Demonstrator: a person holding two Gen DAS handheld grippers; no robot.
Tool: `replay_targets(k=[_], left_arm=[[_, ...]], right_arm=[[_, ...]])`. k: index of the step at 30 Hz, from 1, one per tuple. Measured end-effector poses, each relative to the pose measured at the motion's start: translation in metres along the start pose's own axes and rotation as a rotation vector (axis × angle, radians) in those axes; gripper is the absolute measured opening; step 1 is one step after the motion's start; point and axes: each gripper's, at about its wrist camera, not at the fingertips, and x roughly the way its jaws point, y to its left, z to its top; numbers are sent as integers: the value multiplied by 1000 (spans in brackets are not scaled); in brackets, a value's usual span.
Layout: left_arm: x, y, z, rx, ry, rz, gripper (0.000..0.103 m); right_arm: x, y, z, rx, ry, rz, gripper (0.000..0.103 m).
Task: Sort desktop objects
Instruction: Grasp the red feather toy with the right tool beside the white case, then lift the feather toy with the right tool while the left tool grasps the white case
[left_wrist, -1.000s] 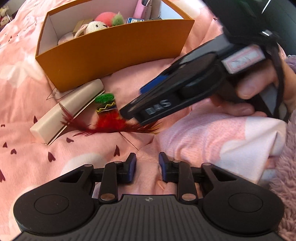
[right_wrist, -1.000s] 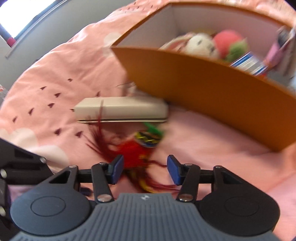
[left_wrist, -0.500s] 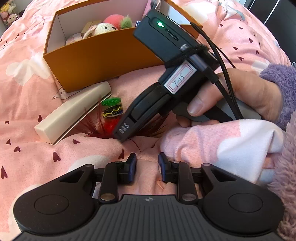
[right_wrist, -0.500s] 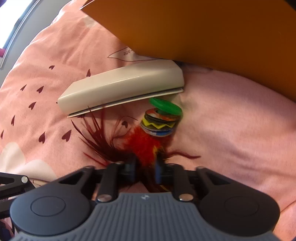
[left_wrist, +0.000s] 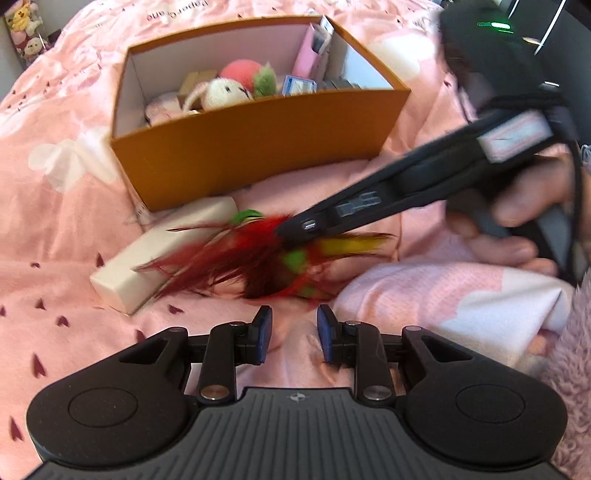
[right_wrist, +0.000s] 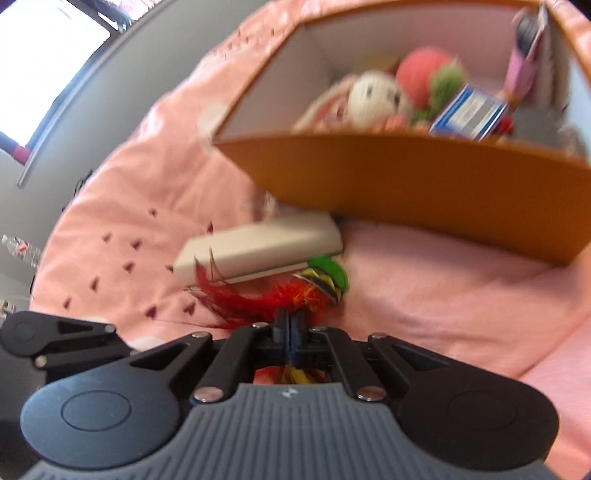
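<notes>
A red feather toy (left_wrist: 240, 266) with green and yellow tufts and a green disc base (right_wrist: 328, 269) hangs just above the pink bedding. My right gripper (left_wrist: 295, 236) is shut on its feathers, its closed fingertips (right_wrist: 290, 325) pinching the red plumes. An orange box (left_wrist: 258, 147) stands behind it, open at the top, with plush toys and small packets inside. My left gripper (left_wrist: 291, 325) hovers low over the bedding just in front of the toy. Its jaws are opening a little and nothing is between them.
A long white box (left_wrist: 155, 254) lies on the bedding between the orange box and the feather toy. A folded lump of pink blanket (left_wrist: 443, 295) rises at the right under the person's hand (left_wrist: 524, 206). A fluffy sleeve fills the right edge.
My right gripper closed on the feather toy and lifted it off the bedding; the feathers now dangle and spread. The left gripper has stayed where it was.
</notes>
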Motion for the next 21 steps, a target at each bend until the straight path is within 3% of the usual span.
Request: replay_targets(k=[3,8,11,15,17,18,19,21], left_arm=[[-6,8,5,2,-36,47,32],[-5,15,14,68,-68,212,37],[-2,19,19,86,-70,246,37],[4,27,23,90,-66,240,38],[7,28,23,116,-60,244,44],[10,27,22,140,-55,253,52],[13,25,21,170,-51,265,53],[22,21,19,232,-35,291,54]], right_arm=[[-18,1,3,11,-49,-34,0],[-38,-19,9,98,-98,-102,0],[-39,-36,12,146,-126,-170,1],[-47,-48,13,158,-168,-219,10],[-53,-46,13,132,-187,-218,17],[-57,-43,12,108,-199,-221,27],[-60,-39,11,74,-210,-225,36],[-63,-29,8,-5,-214,-226,40]])
